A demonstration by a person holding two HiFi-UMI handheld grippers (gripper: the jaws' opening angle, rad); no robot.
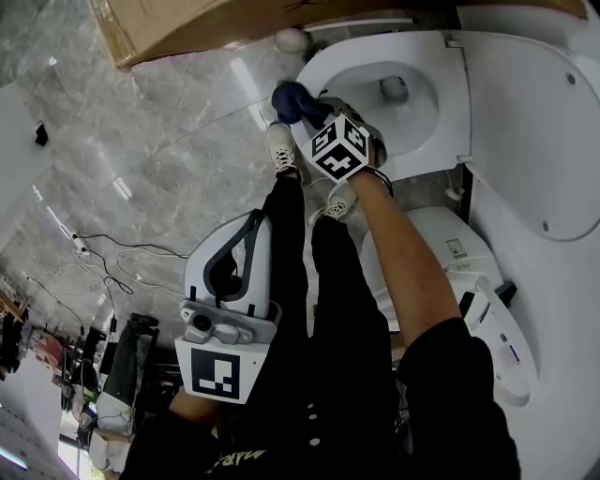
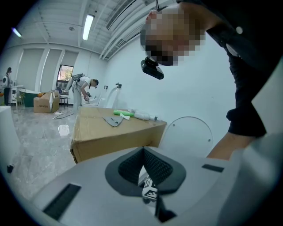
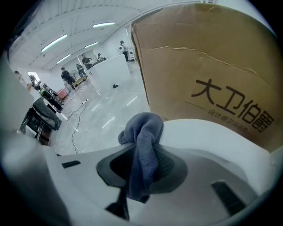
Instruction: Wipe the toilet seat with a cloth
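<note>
Pressure is what this step seems to need most. The cloth (image 1: 294, 100) sticks out of the jaws as a bunched wad, so it would wipe better laid flat on the toilet seat (image 1: 323, 64) and drawn along the curve of the rim in overlapping passes than dabbed with its tip. A slight tilt of the tool would likely keep its hard plastic off the seat.

The right gripper (image 1: 307, 111) has its jaws clamped on the dark blue cloth, with folds hanging out both above and below the pads. The wad sits at the seat's near edge, just beside the cardboard box (image 1: 187, 28). Whether it is pressing on the seat cannot be told. The toilet lid (image 1: 539, 141) stands raised, clear of the work.

The right arm reaches forward and down with the elbow nearly straight and the forearm bare below a black sleeve. The left gripper (image 1: 255, 223) hangs back beside the person's leg, well apart from the toilet, its jaws drawn together with nothing between them.
</note>
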